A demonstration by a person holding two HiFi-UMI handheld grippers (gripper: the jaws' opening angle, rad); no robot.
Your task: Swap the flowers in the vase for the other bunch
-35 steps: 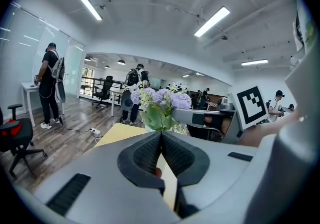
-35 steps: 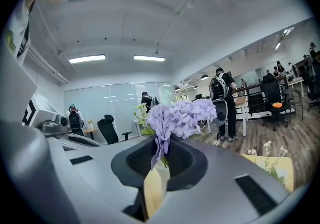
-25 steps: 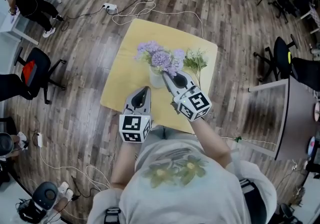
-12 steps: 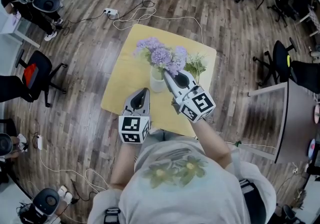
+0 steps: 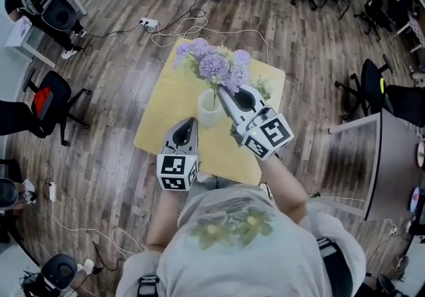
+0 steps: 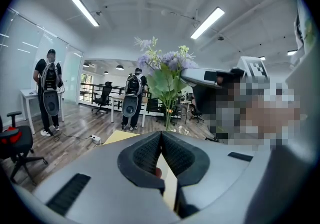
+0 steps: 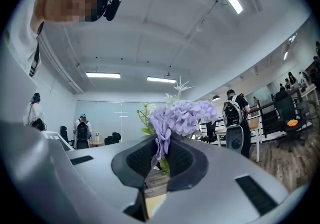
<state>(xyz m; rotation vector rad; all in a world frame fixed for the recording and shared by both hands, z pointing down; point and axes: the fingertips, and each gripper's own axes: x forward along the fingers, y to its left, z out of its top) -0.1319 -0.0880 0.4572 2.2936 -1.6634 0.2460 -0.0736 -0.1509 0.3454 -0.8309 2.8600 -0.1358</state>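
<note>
Right gripper [image 7: 161,157] nearly closed, seemingly gripping purple flowers [image 7: 183,115].

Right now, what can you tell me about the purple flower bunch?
The purple flower bunch has several round lilac heads, green leaves and a few pale sprigs; it may be artificial. It stands roughly upright above the white vase, with a thin green stem reaching down into the vase's mouth. The right gripper is shut on its stems just below the heads.

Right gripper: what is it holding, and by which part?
The right gripper holds the purple flowers by their stems, just below the blooms.
</note>
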